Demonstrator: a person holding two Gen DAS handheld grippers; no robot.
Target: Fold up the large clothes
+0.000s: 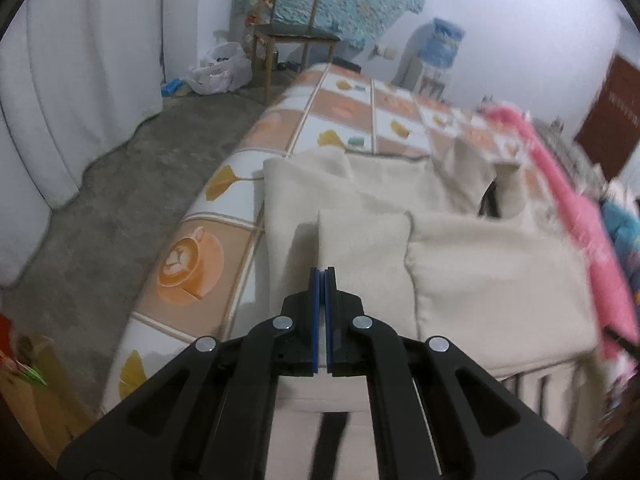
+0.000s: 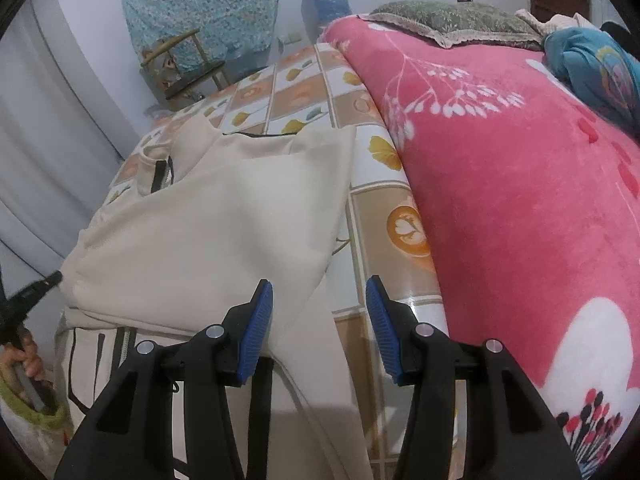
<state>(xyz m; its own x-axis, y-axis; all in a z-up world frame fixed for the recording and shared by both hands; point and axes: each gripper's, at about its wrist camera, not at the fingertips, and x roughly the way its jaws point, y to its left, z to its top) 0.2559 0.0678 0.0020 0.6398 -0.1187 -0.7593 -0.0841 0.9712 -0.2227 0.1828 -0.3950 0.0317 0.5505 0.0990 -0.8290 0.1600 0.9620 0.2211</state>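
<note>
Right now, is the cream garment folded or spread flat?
Partly folded: the cream garment has one flap doubled over itself on the patterned bed sheet.

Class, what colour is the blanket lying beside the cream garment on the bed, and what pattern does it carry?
The blanket is pink with white flower sprigs, clearest in the right wrist view.

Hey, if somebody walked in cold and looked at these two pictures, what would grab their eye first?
Probably the bright pink blanket with white flower prints, filling the right side of the right wrist view. Next, the cream garment spread on the coffee-cup patterned bed cover, beside the blanket. The left gripper is shut over its near edge, while the right gripper hangs open above the garment's lower corner.
</note>
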